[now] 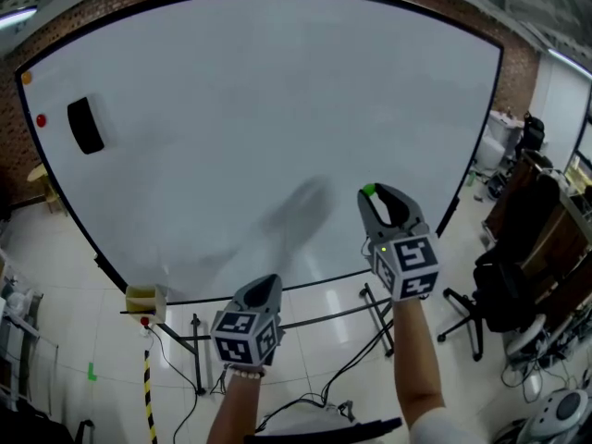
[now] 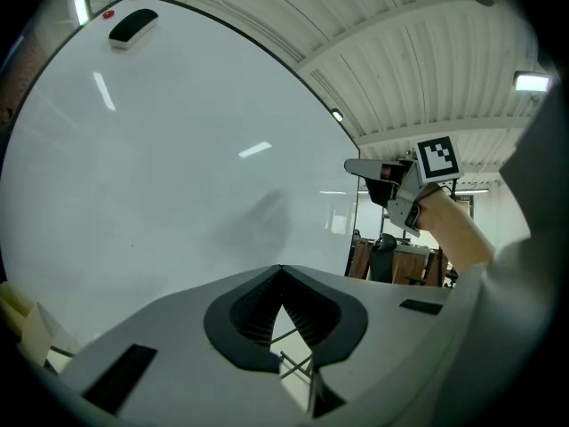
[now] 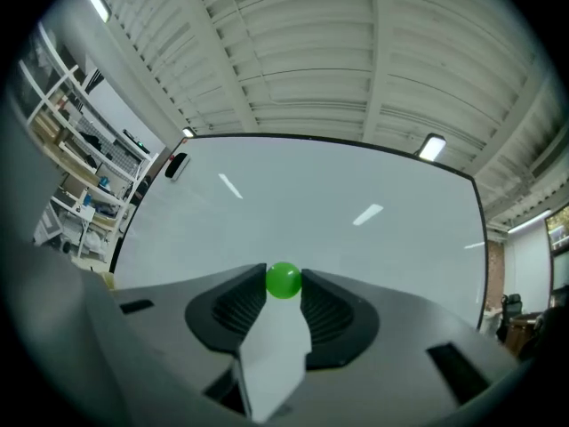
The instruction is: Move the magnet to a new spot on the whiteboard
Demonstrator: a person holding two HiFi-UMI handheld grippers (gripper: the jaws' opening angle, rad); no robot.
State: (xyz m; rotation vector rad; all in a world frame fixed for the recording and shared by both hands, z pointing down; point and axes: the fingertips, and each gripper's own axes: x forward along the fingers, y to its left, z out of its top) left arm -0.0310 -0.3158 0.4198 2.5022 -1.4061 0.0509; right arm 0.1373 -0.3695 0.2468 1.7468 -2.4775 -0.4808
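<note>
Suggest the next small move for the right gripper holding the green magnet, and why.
Probably ease the right gripper forward until the green magnet meets a bare patch of the whiteboard. Its jaws are shut on the magnet, and the shadow lying off to one side suggests the magnet is not yet on the surface.

left gripper (image 1: 267, 285): grey shell, black fingers (image 2: 240, 314), marker cube (image 1: 245, 333) | right gripper (image 1: 372, 192): same, green light (image 1: 383, 247) | left wrist: pale bracelet (image 1: 245, 371)
</note>
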